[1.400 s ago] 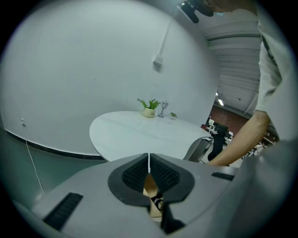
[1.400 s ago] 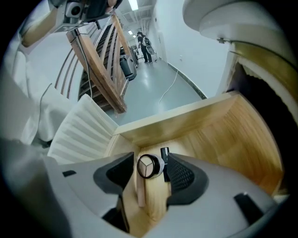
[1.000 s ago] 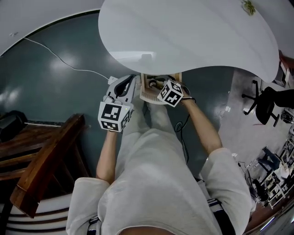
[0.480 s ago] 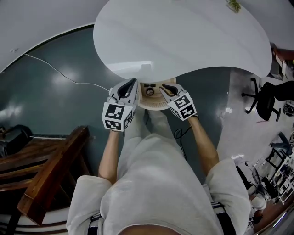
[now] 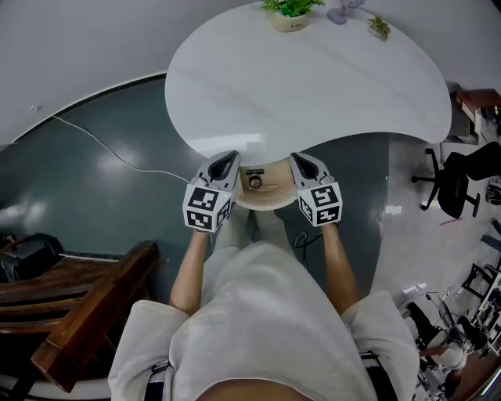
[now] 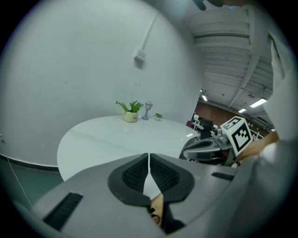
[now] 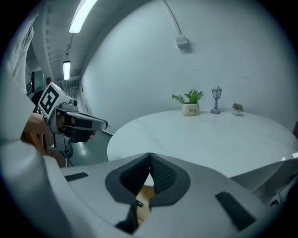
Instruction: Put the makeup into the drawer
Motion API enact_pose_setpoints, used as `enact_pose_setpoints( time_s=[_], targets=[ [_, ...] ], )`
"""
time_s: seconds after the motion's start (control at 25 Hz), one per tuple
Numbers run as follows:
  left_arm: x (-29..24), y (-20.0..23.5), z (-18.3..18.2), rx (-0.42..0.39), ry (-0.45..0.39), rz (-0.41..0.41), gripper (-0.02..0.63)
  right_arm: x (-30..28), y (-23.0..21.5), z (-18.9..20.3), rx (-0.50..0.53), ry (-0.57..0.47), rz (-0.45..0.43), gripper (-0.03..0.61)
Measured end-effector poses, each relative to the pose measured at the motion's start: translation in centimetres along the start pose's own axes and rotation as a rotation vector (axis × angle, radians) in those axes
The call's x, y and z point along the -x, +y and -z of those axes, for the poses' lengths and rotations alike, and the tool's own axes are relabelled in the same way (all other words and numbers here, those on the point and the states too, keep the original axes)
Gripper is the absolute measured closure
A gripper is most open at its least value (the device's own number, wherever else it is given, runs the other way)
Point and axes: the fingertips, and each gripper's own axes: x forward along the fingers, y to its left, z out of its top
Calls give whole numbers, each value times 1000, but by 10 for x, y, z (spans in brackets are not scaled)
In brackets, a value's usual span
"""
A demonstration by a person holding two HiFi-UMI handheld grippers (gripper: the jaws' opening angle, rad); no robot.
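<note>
A shallow wooden drawer (image 5: 270, 201) stands pulled out under the near edge of the round white table (image 5: 313, 78). Inside it lies a small round dark makeup item (image 5: 255, 182); the rest of its contents are hidden. My left gripper (image 5: 226, 161) hovers at the drawer's left side, shut and empty, its pads (image 6: 137, 173) meeting. My right gripper (image 5: 300, 162) hovers at the drawer's right side. Its jaws have just been closing and now meet with nothing between them (image 7: 150, 158). Each gripper shows in the other's view: the right gripper (image 6: 205, 148) and the left gripper (image 7: 79, 123).
A potted plant (image 5: 288, 16), a small lamp ornament (image 5: 342, 12) and a tiny plant (image 5: 379, 27) stand at the table's far edge. A wooden chair (image 5: 86, 305) is at my left, an office chair (image 5: 458, 176) at the right. A white cable (image 5: 102, 149) runs over the floor.
The right gripper has risen out of the drawer, rolled upright and shut its jaws. The left gripper has moved a little up towards the table edge.
</note>
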Motion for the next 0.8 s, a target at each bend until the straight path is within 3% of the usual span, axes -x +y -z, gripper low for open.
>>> enact_pose_setpoints(
  time_s=[0.4,0.8],
  targets=[
    [-1,1,-66,-56,-54,4,595,44,-46,-94,27,-168,119,580],
    [10,7,-124,-93,-141,-15,595,79,-71,-152,51,-274,202,581]
  ],
)
